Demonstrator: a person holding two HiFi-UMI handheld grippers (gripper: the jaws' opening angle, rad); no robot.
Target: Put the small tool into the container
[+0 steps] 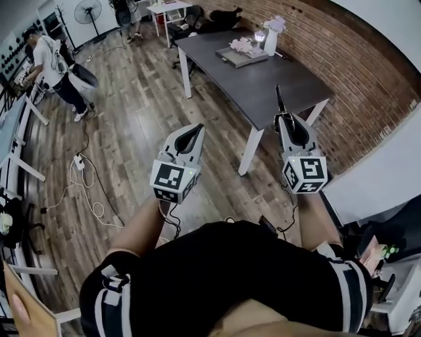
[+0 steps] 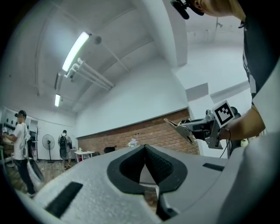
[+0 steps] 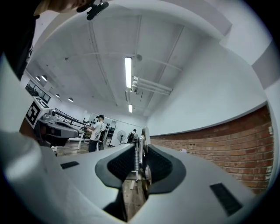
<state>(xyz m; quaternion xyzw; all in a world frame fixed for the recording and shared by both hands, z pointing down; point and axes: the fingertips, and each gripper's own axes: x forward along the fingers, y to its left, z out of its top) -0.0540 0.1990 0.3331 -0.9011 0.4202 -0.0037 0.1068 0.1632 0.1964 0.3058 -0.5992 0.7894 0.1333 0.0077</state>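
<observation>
My right gripper (image 1: 283,116) is shut on a small metal hand tool (image 1: 279,99) whose thin tip sticks out past the jaws toward the dark grey table (image 1: 289,84). In the right gripper view the tool (image 3: 137,154), with a spring along it, is pinched between the pads. A shallow tray (image 1: 227,59) holding pale flowers lies at the table's far end. My left gripper (image 1: 195,133) is shut with nothing in it and hangs over the wood floor, left of the table. The left gripper view shows its tips (image 2: 145,148) touching, and the right gripper's tool (image 2: 178,128) beyond.
A white vase (image 1: 270,41) stands beside the tray. A brick wall (image 1: 368,72) runs behind the table. A person (image 1: 56,66) stands at far left near a fan (image 1: 87,12). Cables and a power strip (image 1: 80,162) lie on the floor. A small white table (image 1: 170,10) stands at the back.
</observation>
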